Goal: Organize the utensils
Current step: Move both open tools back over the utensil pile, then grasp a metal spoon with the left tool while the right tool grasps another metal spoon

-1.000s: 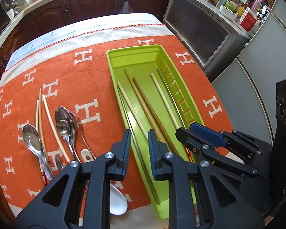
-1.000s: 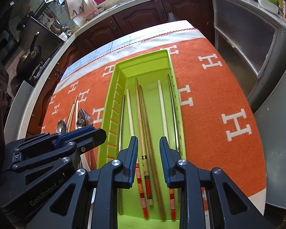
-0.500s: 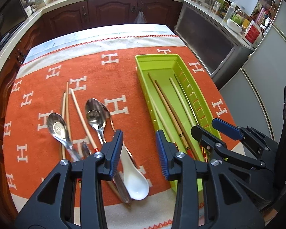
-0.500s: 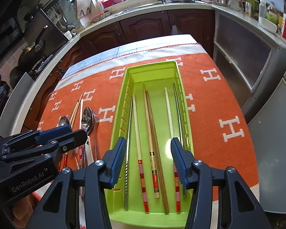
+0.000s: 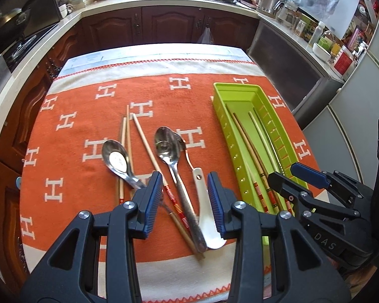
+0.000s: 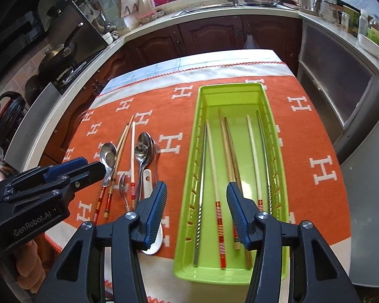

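Note:
A lime green tray (image 6: 230,91) on the orange cloth holds several chopsticks (image 6: 230,151); it also shows in the left wrist view (image 5: 236,88). Left of it lie loose chopsticks (image 5: 145,139), metal spoons (image 5: 168,149) and a white ceramic spoon (image 5: 204,202). My left gripper (image 5: 184,197) is open and empty above the near ends of the loose spoons. My right gripper (image 6: 197,209) is open and empty above the tray's near left part.
The orange cloth with white H marks (image 5: 88,164) covers the table, with the near edge just below the utensils. Dark cabinets (image 5: 151,27), a counter and a sink stand behind. A grey appliance (image 5: 290,58) stands at the right.
Both grippers have opened wider and pulled back and up. The left gripper has moved left from over the tray to over the loose spoons.

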`<act>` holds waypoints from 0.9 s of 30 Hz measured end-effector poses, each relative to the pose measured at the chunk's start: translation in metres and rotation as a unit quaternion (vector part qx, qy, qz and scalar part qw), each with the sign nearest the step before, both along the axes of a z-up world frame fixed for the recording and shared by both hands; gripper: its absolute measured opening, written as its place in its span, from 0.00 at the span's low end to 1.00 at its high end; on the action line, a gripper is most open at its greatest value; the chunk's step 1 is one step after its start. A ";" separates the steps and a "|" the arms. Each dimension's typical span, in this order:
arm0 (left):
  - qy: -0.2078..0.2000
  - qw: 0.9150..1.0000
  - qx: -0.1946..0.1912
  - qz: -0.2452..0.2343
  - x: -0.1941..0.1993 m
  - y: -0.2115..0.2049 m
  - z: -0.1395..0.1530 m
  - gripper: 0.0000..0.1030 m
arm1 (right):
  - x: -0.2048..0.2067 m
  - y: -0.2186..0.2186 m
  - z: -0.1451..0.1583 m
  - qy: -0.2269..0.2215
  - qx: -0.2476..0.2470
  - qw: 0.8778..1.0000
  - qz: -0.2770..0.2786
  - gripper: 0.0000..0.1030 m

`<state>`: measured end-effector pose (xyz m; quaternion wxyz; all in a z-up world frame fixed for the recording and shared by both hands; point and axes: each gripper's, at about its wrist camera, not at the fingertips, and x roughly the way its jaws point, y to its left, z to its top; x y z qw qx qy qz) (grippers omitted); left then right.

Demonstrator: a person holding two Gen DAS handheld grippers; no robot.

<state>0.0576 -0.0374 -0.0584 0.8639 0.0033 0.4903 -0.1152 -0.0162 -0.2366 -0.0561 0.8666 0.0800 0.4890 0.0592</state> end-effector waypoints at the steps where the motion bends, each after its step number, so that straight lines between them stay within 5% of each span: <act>1: -0.001 1.000 0.000 0.003 0.000 0.003 0.001 0.33 | 0.001 0.003 0.001 0.000 0.000 1.000 0.003 0.48; 13: 0.003 0.998 -0.022 0.061 0.012 0.081 -0.004 0.41 | 0.034 0.045 0.019 0.006 0.016 0.999 0.038 0.48; 27: 0.059 0.989 -0.080 0.108 0.055 0.145 -0.061 0.43 | 0.088 0.097 -0.005 0.034 0.022 0.996 0.077 0.48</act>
